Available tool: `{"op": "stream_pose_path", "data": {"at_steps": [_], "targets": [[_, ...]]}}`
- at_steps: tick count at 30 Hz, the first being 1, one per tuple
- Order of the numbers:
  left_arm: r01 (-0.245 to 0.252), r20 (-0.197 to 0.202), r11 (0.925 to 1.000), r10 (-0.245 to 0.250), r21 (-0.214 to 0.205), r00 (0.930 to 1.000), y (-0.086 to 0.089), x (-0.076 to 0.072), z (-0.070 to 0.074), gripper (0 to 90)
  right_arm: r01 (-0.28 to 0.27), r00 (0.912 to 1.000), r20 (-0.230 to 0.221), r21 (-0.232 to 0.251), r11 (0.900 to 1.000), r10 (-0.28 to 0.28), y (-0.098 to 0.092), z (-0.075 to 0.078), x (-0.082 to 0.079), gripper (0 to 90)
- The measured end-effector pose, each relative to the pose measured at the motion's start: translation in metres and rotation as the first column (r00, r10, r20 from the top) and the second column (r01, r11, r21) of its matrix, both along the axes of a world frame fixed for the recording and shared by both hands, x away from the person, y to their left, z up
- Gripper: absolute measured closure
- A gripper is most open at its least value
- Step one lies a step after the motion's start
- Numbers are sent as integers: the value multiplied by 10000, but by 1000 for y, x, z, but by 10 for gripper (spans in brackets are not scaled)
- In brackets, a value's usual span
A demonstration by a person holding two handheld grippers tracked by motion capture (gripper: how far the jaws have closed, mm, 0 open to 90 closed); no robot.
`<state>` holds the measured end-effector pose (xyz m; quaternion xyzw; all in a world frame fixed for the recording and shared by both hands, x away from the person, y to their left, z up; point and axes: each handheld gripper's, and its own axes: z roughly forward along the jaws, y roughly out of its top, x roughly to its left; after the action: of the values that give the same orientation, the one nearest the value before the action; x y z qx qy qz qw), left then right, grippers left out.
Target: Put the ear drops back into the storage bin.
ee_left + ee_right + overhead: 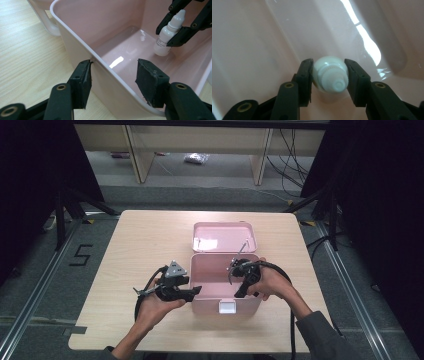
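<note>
Pinching upright dropper bottle (167,35) cap-up, right gripper (329,77), left gripper (113,82) spread astride box wall (100,62)

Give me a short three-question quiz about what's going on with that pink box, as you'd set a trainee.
1. True or false: the pink box has its lid shut.
2. What does the right gripper hold? A) a white dropper bottle B) a spoon C) nothing
3. Fill in: the left gripper has its jaws open on either side of the box's ____.

Key:
1. False; the lid lies open behind the box.
2. A; the white dropper bottle stands upright inside the box, pads on both its sides.
3. Wall (rim).
</note>
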<state>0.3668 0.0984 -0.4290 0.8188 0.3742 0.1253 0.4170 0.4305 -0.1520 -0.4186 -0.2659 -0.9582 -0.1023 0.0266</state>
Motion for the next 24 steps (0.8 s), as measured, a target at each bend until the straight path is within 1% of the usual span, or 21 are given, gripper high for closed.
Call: {"op": "stream_pose_path", "data": {"at_steps": [2, 3, 5, 6, 7, 8, 9, 10, 11, 12, 14, 15, 16, 17, 18, 19, 20, 21, 22, 23, 24], "targets": [[-36, 14, 10000, 36, -62, 10000, 0, 0, 0, 454, 98, 10000, 15, 17, 10000, -98, 0, 2, -1, 599], [-69, 3, 9999, 69, -98, 10000, 0, 0, 0, 453, -60, 10000, 19, 135, 9999, 60, 0, 3, -1, 593], [-115, -7, 9999, 115, -79, 9999, -1, 0, 0, 451, 13, 10000, 33, 218, 9998, -13, 0, 5, -2, 576], [-100, -10, 9999, 100, -72, 9999, -1, 0, 0, 447, 121, 9999, 58, 301, 9995, -123, 0, 8, -3, 554], [-124, -12, 9999, 124, -105, 9999, -2, -1, -1, 440, -26, 9999, 164, 480, 9988, 18, -1, 15, -4, 530], [-124, -12, 9999, 124, -105, 9999, -2, -1, -1, 439, -26, 9999, 164, 480, 9988, 18, -1, 15, -4, 530], [-131, -15, 9999, 131, -108, 9999, -2, -1, -1, 439, -43, 9998, 176, 603, 9982, 32, -2, 19, -5, 529], [-126, -15, 9999, 126, -105, 9999, -2, -1, -1, 438, 21, 9996, 269, 770, 9970, -42, -3, 23, -6, 516], [-120, -12, 9999, 120, -101, 9999, -2, -1, -1, 434, 0, 9994, 332, 824, 9966, -27, -4, 26, -7, 494], [-61, -37, 9999, 61, -137, 10000, -2, 0, -1, 433, 7, 9990, 434, 834, 9965, -43, -4, 28, -8, 485], [-117, -40, 9998, 117, -132, 9999, -2, 0, -1, 431, -41, 9980, 627, 986, 9951, -21, -7, 34, -10, 476], [-117, -30, 9998, 117, -137, 9999, -2, 0, -1, 430, 244, 9969, 720, 1103, 9936, -325, -10, 38, -10, 459], [-109, -23, 9999, 109, -134, 9999, -2, 0, -1, 430, 244, 9969, 720, 1103, 9936, -325, -10, 38, -10, 459], [-103, -19, 9998, 103, -149, 9999, -2, 0, -1, 429, 111, 9965, 810, 1174, 9930, -207, -12, 39, -9, 451], [-93, -26, 9999, 92, -136, 10000, -1, 0, -1, 428, 211, 9956, 883, 1292, 9914, -327, -14, 40, -9, 443], [-119, -48, 9998, 118, -160, 9999, -1, 2, -2, 425, 479, 9924, 1051, 1489, 9877, -640, -18, 43, -8, 428], [-176, -48, 9997, 175, -144, 9998, -1, 1, -1, 425, 479, 9924, 1051, 1489, 9877, -640, -18, 43, -8, 428], [-145, -51, 9997, 144, -178, 9999, -1, 2, -1, 421, 593, 9910, 1101, 1503, 9869, -763, -19, 44, -8, 424], [-127, -39, 9998, 126, -176, 9999, -1, 2, -1, 408, 636, 9903, 1107, 1757, 9824, -839, -22, 46, -8, 414], [-186, -55, 9996, 185, -190, 9998, -1, 3, 0, 398, 653, 9883, 1236, 1839, 9808, -890, -25, 46, -7, 408], [-186, -55, 9996, 185, -190, 9998, -1, 3, 0, 382, 653, 9883, 1236, 1839, 9808, -890, -25, 46, -7, 408]]}}
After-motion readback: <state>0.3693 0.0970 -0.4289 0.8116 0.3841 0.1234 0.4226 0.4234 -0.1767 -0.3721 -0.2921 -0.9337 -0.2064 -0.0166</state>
